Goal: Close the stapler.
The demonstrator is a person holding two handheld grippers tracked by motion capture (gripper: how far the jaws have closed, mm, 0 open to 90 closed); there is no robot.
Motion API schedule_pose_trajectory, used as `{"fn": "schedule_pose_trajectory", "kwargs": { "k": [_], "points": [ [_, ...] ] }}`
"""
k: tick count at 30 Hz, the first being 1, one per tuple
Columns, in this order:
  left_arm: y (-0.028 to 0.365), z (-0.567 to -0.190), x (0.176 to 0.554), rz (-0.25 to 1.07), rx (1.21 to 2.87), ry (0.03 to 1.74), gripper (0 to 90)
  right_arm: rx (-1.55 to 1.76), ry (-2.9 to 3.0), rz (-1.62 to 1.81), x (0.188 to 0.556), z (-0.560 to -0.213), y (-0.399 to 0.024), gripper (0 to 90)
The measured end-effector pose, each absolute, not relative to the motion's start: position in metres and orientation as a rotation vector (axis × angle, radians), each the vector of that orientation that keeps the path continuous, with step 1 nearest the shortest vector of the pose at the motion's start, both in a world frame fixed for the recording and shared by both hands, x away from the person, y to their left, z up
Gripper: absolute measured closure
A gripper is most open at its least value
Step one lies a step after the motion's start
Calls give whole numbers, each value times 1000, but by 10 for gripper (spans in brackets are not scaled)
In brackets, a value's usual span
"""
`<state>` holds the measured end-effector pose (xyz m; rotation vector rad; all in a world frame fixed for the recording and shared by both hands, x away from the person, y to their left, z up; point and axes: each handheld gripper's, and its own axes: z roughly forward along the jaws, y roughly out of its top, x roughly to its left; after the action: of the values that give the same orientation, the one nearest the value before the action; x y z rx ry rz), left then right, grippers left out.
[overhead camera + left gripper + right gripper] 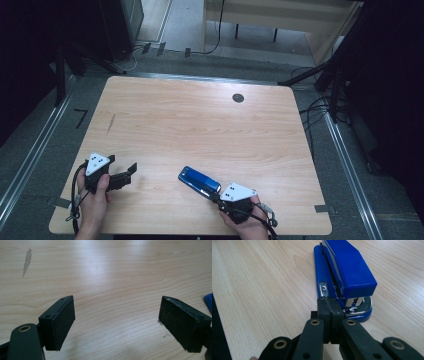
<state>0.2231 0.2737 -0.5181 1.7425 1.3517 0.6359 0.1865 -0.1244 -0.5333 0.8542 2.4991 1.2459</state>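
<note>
A blue stapler lies flat on the wooden table near its front edge, a little right of the middle. My right gripper is shut with its pads pressed together and nothing between them. In the right gripper view its tips sit right at the hinged rear end of the stapler; whether they touch it I cannot tell. My left gripper rests at the front left of the table, open. In the left gripper view its jaws stand wide over bare wood, and a corner of the stapler peeks in at the right edge.
A dark round cable hole sits at the table's far right. A thin dark scuff marks the wood at the left, also seen as a grey scuff ahead of the left jaws. Cables hang off the right edge.
</note>
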Motion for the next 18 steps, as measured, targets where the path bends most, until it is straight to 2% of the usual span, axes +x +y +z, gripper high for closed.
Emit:
{"fn": "schedule_pose_trajectory", "kwargs": {
  "k": [18],
  "points": [
    [269,-525,227,631,1782,1350,148,880,2456,1235,195,-532,-131,900]
  ]
}}
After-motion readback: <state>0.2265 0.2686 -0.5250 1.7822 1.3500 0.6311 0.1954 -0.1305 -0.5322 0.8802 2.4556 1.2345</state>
